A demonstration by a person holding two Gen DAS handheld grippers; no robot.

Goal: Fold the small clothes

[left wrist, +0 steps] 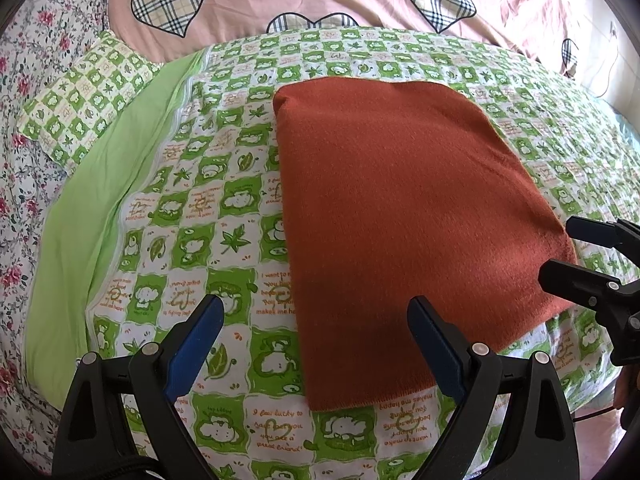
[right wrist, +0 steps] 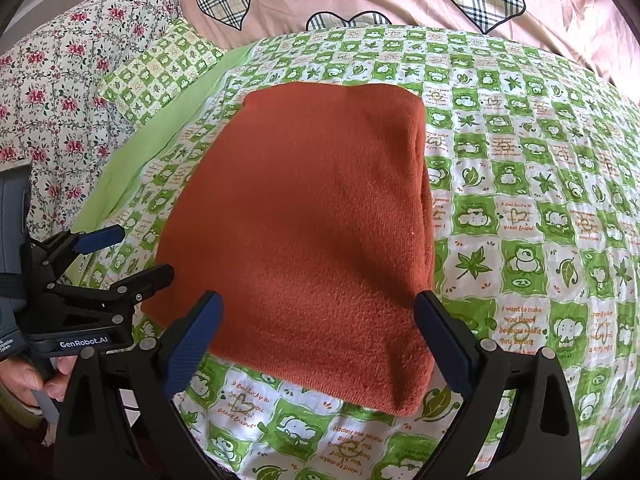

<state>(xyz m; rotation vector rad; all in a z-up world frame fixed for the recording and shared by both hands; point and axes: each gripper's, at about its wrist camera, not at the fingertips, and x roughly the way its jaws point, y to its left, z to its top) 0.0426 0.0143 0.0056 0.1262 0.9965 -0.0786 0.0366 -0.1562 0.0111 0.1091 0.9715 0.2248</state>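
The rust knit garment (left wrist: 404,216) is lying folded on the green checked bedspread (left wrist: 208,208), looking soft, light and floppy, best pinched at its near corners, while the left gripper (left wrist: 316,344) and right gripper (right wrist: 318,344) are hovering open and empty.

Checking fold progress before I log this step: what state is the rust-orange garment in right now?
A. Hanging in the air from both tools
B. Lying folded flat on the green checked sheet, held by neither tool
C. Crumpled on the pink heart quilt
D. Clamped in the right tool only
B: the rust-orange garment lies folded flat on the green checked sheet, with the left tool and right tool both open and empty.
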